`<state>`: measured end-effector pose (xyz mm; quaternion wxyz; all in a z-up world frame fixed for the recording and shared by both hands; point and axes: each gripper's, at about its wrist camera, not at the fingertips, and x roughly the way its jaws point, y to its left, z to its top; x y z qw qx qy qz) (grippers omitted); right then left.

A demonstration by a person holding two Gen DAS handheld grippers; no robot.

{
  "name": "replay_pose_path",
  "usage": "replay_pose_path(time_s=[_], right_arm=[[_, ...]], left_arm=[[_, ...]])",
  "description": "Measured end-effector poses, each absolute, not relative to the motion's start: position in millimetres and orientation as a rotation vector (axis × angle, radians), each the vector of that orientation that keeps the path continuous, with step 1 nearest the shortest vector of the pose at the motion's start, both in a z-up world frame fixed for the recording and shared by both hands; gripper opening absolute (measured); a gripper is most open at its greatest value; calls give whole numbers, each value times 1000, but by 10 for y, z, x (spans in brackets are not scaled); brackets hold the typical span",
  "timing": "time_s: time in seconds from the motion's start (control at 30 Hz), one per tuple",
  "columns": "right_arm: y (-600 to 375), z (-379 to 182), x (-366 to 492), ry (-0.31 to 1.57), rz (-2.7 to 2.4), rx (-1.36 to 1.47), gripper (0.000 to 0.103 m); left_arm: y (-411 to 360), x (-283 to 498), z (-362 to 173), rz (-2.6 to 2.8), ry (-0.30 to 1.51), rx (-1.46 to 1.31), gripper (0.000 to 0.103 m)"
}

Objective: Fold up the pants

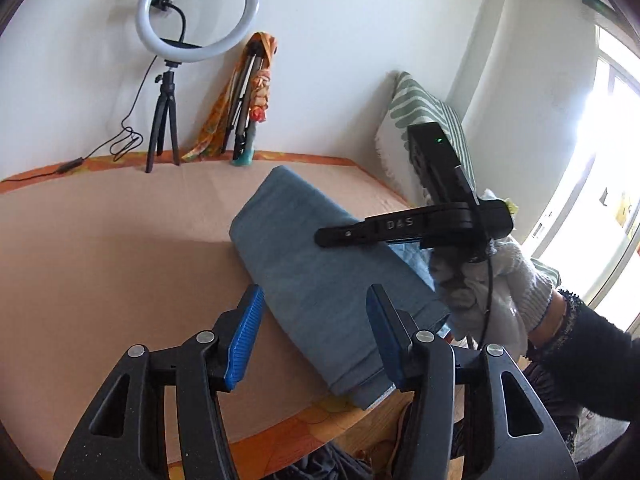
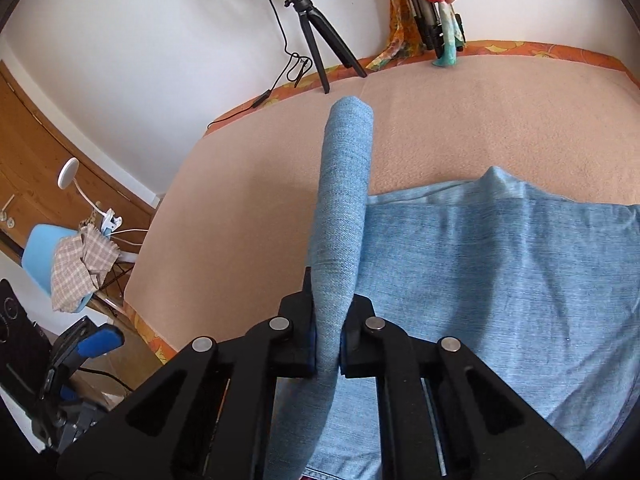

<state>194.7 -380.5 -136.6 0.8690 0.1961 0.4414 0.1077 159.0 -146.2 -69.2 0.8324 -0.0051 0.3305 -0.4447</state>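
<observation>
Blue denim pants (image 1: 320,276) lie folded on the peach table cover (image 1: 112,264). My left gripper (image 1: 316,336) is open just above the near end of the pants, its blue pads (image 1: 245,336) on either side of the cloth without touching it. My right gripper (image 1: 320,237) reaches over the pants from the right in a gloved hand. In the right wrist view it (image 2: 328,344) is shut on a folded edge of the pants (image 2: 342,208), which stands up from the rest of the denim (image 2: 500,288).
A ring light on a tripod (image 1: 168,120) and a folded tripod with an orange cloth (image 1: 244,104) stand at the back edge against the wall. A striped cushion (image 1: 420,120) leans at the back right. A chair with a checked cloth (image 2: 76,268) stands left of the table.
</observation>
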Motion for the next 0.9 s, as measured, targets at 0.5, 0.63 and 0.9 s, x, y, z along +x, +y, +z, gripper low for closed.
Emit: replay_pose_path(time_s=[0.5, 0.63, 0.9], right_arm=[[-4874, -1088, 1345, 811, 72, 445, 8], [-5198, -1051, 1174, 790, 18, 470, 8], [-5808, -1224, 855, 777, -75, 512, 7]], left_arm=[[-2563, 1614, -1012, -1041, 812, 112, 52], [-2785, 1496, -996, -1083, 780, 166, 52], [-3162, 1310, -1151, -1145, 799, 255, 52]])
